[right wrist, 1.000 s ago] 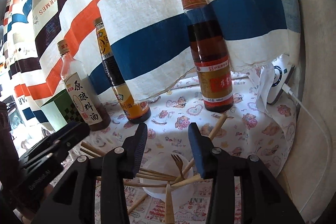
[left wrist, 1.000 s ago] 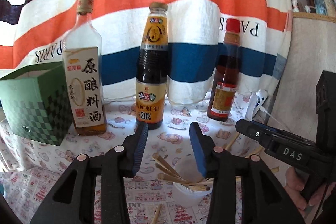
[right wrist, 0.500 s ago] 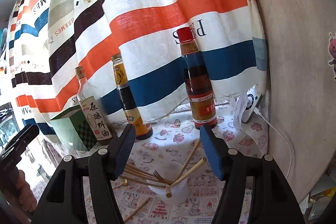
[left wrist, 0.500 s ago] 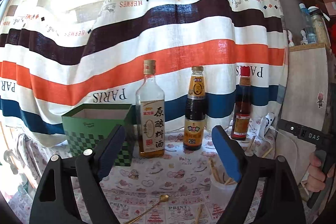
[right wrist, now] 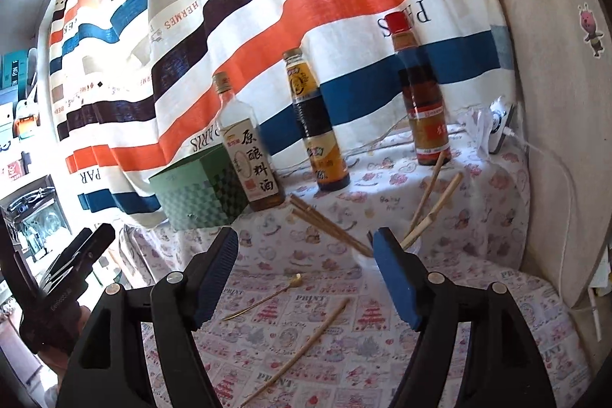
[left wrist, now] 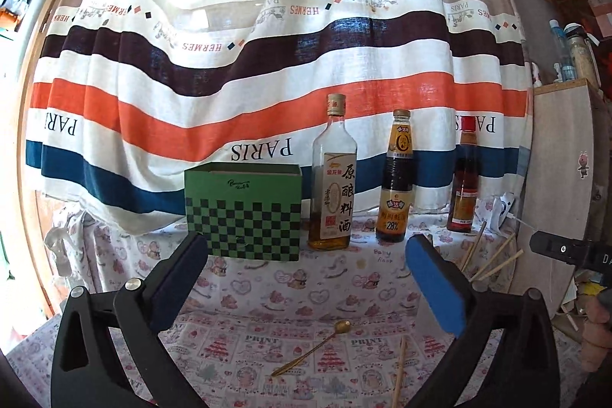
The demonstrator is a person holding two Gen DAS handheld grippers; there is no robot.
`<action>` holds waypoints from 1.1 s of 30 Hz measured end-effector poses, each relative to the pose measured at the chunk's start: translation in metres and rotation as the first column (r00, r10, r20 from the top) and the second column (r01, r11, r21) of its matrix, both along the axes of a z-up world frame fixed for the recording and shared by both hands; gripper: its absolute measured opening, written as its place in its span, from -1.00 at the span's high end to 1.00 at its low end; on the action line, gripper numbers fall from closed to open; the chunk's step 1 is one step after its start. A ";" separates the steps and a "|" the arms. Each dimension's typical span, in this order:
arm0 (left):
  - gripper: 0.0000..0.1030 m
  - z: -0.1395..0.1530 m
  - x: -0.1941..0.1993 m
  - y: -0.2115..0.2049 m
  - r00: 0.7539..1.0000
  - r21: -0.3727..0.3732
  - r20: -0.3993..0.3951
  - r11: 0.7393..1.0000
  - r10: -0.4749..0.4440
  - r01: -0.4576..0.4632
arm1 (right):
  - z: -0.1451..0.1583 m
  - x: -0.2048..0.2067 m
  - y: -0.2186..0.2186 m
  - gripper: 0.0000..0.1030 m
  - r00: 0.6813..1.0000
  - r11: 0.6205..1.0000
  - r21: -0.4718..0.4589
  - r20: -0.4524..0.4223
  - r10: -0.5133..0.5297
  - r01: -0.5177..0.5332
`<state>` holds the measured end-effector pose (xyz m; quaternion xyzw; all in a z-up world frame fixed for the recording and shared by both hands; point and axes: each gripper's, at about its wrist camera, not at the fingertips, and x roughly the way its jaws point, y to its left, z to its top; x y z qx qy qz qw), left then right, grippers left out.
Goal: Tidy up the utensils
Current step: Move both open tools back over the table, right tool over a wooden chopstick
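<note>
Gold spoon loose on tablecloth

The curtain carries wavy stripes of white, orange, blue, grey and dark brown with printed lettering. The box is green with a black-and-green checkerboard, and the tablecloth is white with pink hearts and cartoon prints. The spoon is gold.
</note>
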<state>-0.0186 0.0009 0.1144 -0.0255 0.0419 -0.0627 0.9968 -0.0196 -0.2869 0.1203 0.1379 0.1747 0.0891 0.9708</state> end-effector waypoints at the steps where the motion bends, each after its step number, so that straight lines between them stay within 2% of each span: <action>1: -0.99 -0.005 0.000 0.004 1.000 -0.005 -0.003 1.000 0.011 -0.011 | -0.005 0.001 0.008 -0.46 1.000 1.000 -0.020 -0.003 0.002 -0.002; 4: -0.99 -0.024 0.008 0.012 0.998 0.008 -0.035 0.999 0.051 -0.051 | -0.024 0.007 0.027 -0.53 1.000 0.996 -0.090 -0.005 -0.012 0.012; 7: -0.99 -0.041 0.024 0.018 0.992 0.020 -0.110 0.998 0.057 -0.055 | -0.045 0.020 0.037 -0.54 0.998 0.992 -0.130 -0.068 -0.007 -0.002; 10: -0.99 -0.052 0.039 0.025 0.984 -0.005 -0.172 0.998 0.055 -0.057 | -0.066 0.031 0.041 -0.62 0.992 0.989 -0.148 -0.125 -0.027 0.008; 13: -0.99 -0.063 0.054 0.032 0.969 -0.036 -0.243 0.998 0.040 -0.050 | -0.087 0.044 0.045 -0.63 0.980 0.986 -0.169 -0.198 -0.029 -0.005; 16: -0.99 -0.075 0.070 0.036 0.949 -0.031 -0.311 0.997 0.061 -0.074 | -0.105 0.057 0.049 -0.63 0.963 0.980 -0.197 -0.267 -0.043 -0.011; 19: -0.99 -0.085 0.080 0.042 0.934 -0.050 -0.353 0.996 0.054 -0.076 | -0.116 0.062 0.051 -0.63 0.948 0.983 -0.177 -0.318 -0.014 -0.045; 29: -0.99 -0.091 0.083 0.043 0.927 -0.041 -0.366 0.994 0.080 -0.102 | -0.134 0.067 0.065 -0.64 0.922 0.977 -0.194 -0.387 0.010 -0.092; 33: -0.99 -0.089 0.079 0.042 0.929 -0.033 -0.355 0.992 0.105 -0.125 | -0.140 0.068 0.074 -0.64 0.914 0.959 -0.282 -0.398 -0.080 -0.039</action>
